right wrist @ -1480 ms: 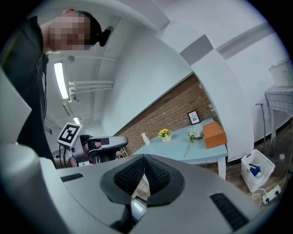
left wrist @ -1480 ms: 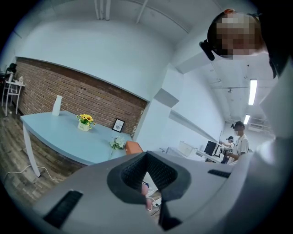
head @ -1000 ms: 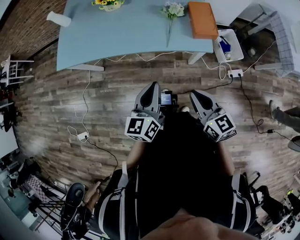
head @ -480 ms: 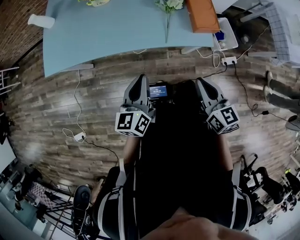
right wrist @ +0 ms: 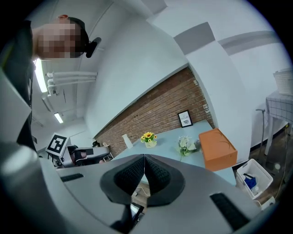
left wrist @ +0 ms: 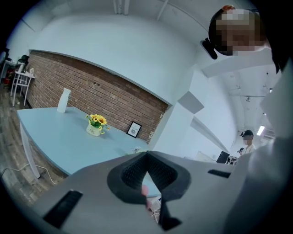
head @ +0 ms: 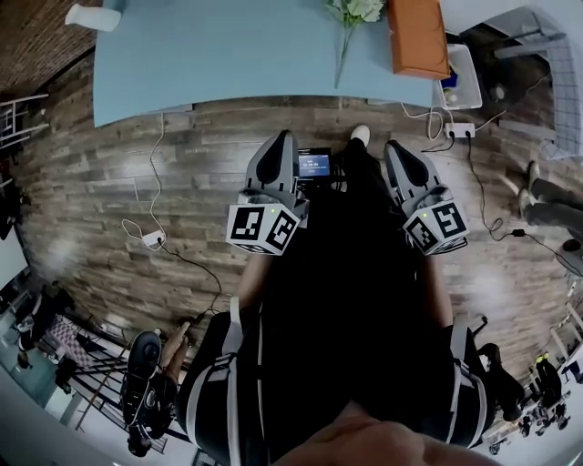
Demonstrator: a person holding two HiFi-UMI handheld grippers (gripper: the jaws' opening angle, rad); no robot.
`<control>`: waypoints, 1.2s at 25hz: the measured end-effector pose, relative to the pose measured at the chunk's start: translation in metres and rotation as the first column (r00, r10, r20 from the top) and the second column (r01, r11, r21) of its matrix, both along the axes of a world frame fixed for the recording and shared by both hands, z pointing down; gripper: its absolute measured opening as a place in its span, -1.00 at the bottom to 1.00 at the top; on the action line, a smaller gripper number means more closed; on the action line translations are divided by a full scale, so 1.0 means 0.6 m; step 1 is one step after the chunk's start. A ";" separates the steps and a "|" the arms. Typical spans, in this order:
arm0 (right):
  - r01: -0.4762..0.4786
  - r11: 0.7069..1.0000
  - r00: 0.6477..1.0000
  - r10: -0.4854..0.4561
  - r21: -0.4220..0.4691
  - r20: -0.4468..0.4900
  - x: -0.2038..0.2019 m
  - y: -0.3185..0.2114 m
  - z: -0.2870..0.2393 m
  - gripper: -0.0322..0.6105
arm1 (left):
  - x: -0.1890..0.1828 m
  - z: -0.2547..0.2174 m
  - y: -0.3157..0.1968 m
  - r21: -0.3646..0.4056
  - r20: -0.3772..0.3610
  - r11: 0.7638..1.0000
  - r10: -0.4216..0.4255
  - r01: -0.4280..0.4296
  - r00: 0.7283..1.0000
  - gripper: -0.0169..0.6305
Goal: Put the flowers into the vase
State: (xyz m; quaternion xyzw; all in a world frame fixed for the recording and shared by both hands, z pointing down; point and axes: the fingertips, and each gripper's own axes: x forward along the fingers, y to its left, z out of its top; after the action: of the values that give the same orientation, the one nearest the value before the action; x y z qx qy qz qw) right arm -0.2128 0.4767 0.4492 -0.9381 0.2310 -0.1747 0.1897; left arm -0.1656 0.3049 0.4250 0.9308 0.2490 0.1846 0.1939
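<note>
Flowers lie loose at the right end of a pale blue table, white blooms toward the far side and stem pointing at the near edge, just beside an orange box. White vase stands upright at the table's opposite, left end, well apart from the blooms. Between the two, seen from the right gripper view, sit a small pot of sunflowers and, against the brick wall, a framed picture. A white bin stands on the wood floor off the table's right corner. Short of the table, the person holds the left gripper and right gripper side by side over the floor, each with jaws pressed together and nothing between them.
</note>
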 end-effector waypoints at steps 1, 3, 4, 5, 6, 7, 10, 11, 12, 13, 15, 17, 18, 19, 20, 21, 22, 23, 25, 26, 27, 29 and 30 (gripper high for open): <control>0.003 1.000 1.000 -0.003 0.003 -0.011 0.016 0.011 -0.003 -0.84 | 0.013 -0.003 0.015 0.008 -0.005 1.000 0.004 -0.004 1.000 -0.89; 0.007 1.000 0.999 -0.007 0.004 -0.032 0.043 0.035 -0.008 -0.84 | 0.037 -0.011 0.047 0.024 -0.016 1.000 0.018 -0.017 1.000 -0.89; 0.013 1.000 0.999 -0.013 0.003 -0.040 0.053 0.045 -0.010 -0.84 | 0.046 -0.016 0.063 0.032 -0.020 0.999 0.025 -0.024 0.999 -0.89; 0.025 1.000 0.999 -0.025 0.003 -0.046 0.060 0.053 -0.011 -0.84 | 0.054 -0.021 0.078 0.041 -0.024 0.999 0.030 -0.029 0.999 -0.89; 0.041 0.999 0.998 -0.041 0.005 -0.053 0.066 0.060 -0.013 -0.84 | 0.062 -0.027 0.093 0.050 -0.029 0.998 0.034 -0.033 0.999 -0.89; 0.060 0.998 0.996 -0.059 0.006 -0.061 0.071 0.066 -0.016 -0.84 | 0.069 -0.032 0.108 0.058 -0.033 0.998 0.036 -0.034 0.999 -0.89; 0.112 0.994 0.990 -0.112 -0.004 -0.084 0.078 0.093 -0.022 -0.84 | 0.082 -0.043 0.159 0.076 -0.038 0.996 0.040 -0.037 0.998 -0.89; 0.117 0.993 0.990 -0.117 -0.004 -0.083 0.081 0.103 -0.020 -0.84 | 0.086 -0.044 0.173 0.084 -0.039 0.996 0.041 -0.037 0.998 -0.89; 0.118 0.993 0.990 -0.117 0.001 -0.077 0.085 0.113 -0.016 -0.84 | 0.091 -0.045 0.183 0.092 -0.040 0.995 0.039 -0.035 0.998 -0.89; 0.117 0.993 0.991 -0.116 0.007 -0.069 0.089 0.121 -0.011 -0.84 | 0.095 -0.045 0.189 0.103 -0.038 0.994 0.035 -0.031 0.999 -0.89; 0.120 0.992 0.991 -0.119 0.022 -0.055 0.097 0.130 -0.004 -0.84 | 0.103 -0.046 0.192 0.129 -0.031 0.991 0.028 -0.024 0.999 -0.89; 0.131 0.991 0.990 -0.129 0.029 -0.059 0.108 0.133 -0.005 -0.84 | 0.109 -0.049 0.194 0.165 -0.036 0.986 0.029 -0.023 0.999 -0.89; 0.136 0.990 0.989 -0.134 0.032 -0.065 0.115 0.134 -0.005 -0.84 | 0.113 -0.049 0.195 0.184 -0.042 0.983 0.031 -0.023 0.999 -0.89; 0.141 0.989 0.988 -0.138 0.036 -0.069 0.121 0.135 -0.004 -0.84 | 0.118 -0.050 0.196 0.198 -0.048 0.980 0.031 -0.021 0.998 -0.89; 0.145 0.989 0.987 -0.142 0.040 -0.071 0.127 0.137 -0.003 -0.84 | 0.123 -0.050 0.196 0.205 -0.052 0.979 0.030 -0.019 0.998 -0.89; 0.147 0.988 0.987 -0.144 0.044 -0.071 0.133 0.138 -0.001 -0.84 | 0.129 -0.050 0.195 0.206 -0.053 0.978 0.026 -0.015 0.998 -0.89; 0.147 0.988 0.987 -0.144 0.046 -0.067 0.138 0.138 0.001 -0.84 | 0.135 -0.049 0.192 0.202 -0.053 0.979 0.021 -0.010 0.998 -0.89; 0.146 0.988 0.988 -0.143 0.042 -0.062 0.144 0.137 0.002 -0.84 | 0.141 -0.046 0.189 0.196 -0.050 0.981 0.015 -0.005 0.999 -0.89; 0.140 0.990 0.989 -0.138 0.034 -0.049 0.157 0.133 0.006 -0.84 | 0.155 -0.040 0.181 0.183 -0.040 0.983 0.007 0.000 0.999 -0.90; 0.135 0.990 0.990 -0.134 0.029 -0.046 0.164 0.130 0.007 -0.84 | 0.163 -0.036 0.177 0.176 -0.034 0.984 0.007 -0.001 0.999 -0.89; 0.129 0.991 0.991 -0.128 0.022 -0.045 0.172 0.126 0.006 -0.84 | 0.172 -0.033 0.175 0.169 -0.030 0.986 0.010 -0.004 1.000 -0.89; 0.119 0.993 0.992 -0.119 0.003 -0.045 0.191 0.117 0.003 -0.84 | 0.192 -0.030 0.173 0.154 -0.028 0.988 0.024 -0.019 0.999 -0.89; 0.114 0.993 0.993 -0.115 -0.006 -0.042 0.201 0.111 0.002 -0.84 | 0.204 -0.030 0.173 0.148 -0.029 0.989 0.033 -0.029 0.999 -0.90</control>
State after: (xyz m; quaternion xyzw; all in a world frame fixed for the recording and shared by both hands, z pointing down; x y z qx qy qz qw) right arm -0.0923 0.5433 0.4506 -0.9272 0.2881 -0.1658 0.1728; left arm -0.0435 0.4085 0.4071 0.9413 0.2522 0.1910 0.1176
